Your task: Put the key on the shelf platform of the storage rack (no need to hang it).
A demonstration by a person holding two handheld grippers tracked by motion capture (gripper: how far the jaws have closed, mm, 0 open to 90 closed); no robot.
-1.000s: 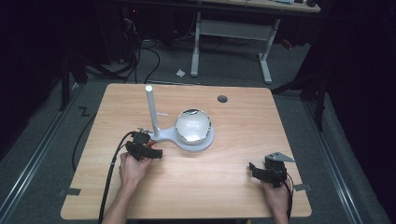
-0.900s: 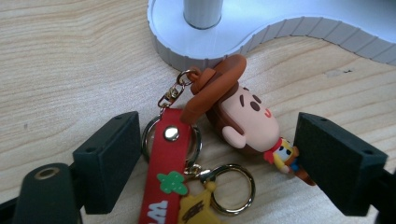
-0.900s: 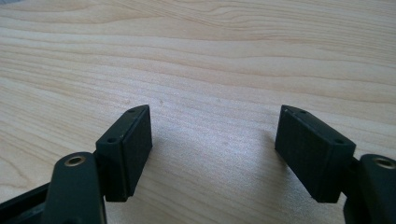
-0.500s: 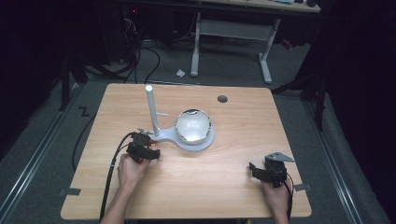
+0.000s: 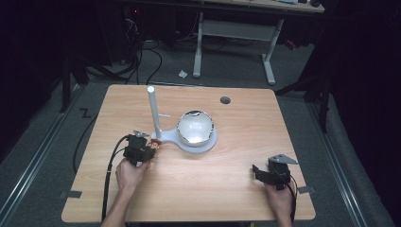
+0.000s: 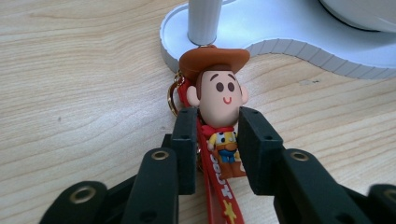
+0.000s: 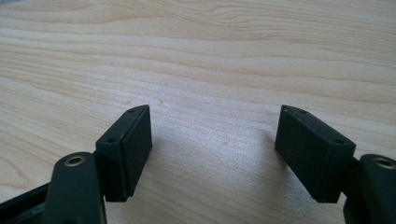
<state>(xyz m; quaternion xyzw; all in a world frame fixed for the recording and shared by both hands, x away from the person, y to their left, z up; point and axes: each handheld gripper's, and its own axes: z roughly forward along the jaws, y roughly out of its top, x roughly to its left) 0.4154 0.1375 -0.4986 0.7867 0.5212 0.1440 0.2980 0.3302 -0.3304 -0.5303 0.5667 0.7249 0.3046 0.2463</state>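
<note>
On the left, a cowboy keychain figure (image 6: pixel 219 107) is gripped between the 2 jaws of the left hand-held gripper (image 6: pixel 217 140), its hatted head poking out above them and its red strap (image 6: pixel 219 191) trailing back between them. It is held just in front of the white stand (image 5: pixel 191 138) and its upright post (image 5: pixel 153 111) on the worktop (image 5: pixel 227 184). Well apart at the right, the right hand-held gripper (image 7: pixel 215 149) is seen spread wide over bare wood, with nothing in it.

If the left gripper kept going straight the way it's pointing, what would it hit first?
Probably the white stand's base at the foot of its upright post, just past the cowboy keychain that the left gripper holds between its fingers. Depth is hard to judge.
</note>
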